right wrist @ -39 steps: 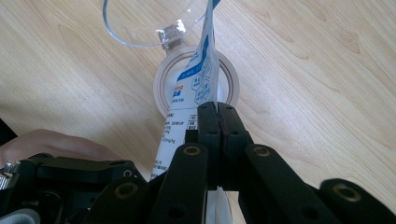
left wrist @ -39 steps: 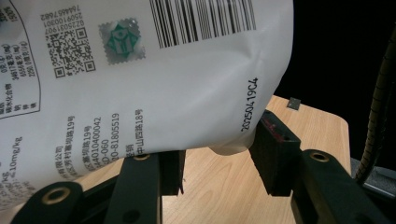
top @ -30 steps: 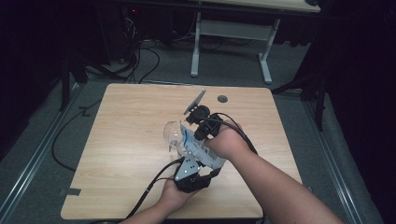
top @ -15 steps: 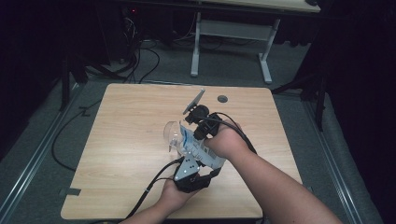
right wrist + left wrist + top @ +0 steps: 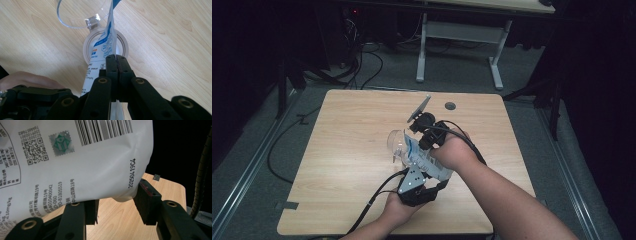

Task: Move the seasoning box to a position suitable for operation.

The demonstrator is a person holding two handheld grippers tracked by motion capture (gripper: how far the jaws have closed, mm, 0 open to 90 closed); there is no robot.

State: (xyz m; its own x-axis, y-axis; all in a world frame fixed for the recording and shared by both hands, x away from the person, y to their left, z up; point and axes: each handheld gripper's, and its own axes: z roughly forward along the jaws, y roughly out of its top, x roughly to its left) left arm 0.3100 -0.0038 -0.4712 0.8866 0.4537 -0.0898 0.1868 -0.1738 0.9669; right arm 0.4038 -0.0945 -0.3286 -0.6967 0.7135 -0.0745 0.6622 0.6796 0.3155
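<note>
Small dark round disc (image 5: pixel 450 106) near the wooden table's (image 5: pixel 342 130) far edge.

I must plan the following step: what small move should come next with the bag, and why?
Probably tilt the white bag slightly further toward the clear container. The right tool pinches the bag's edge, the left tool holds its bottom, and its top already points into the container's opening.

Left gripper view: the pouch (image 5: pixel 75 162) runs off the top and left edges, so its barcode and small print are cut. You can't tell if your left pads touch it. Right gripper view: the clear container (image 5: pixel 80 15) beyond your jaws is cropped at top; the pouch hides part of the white ring (image 5: pixel 87 47).
</note>
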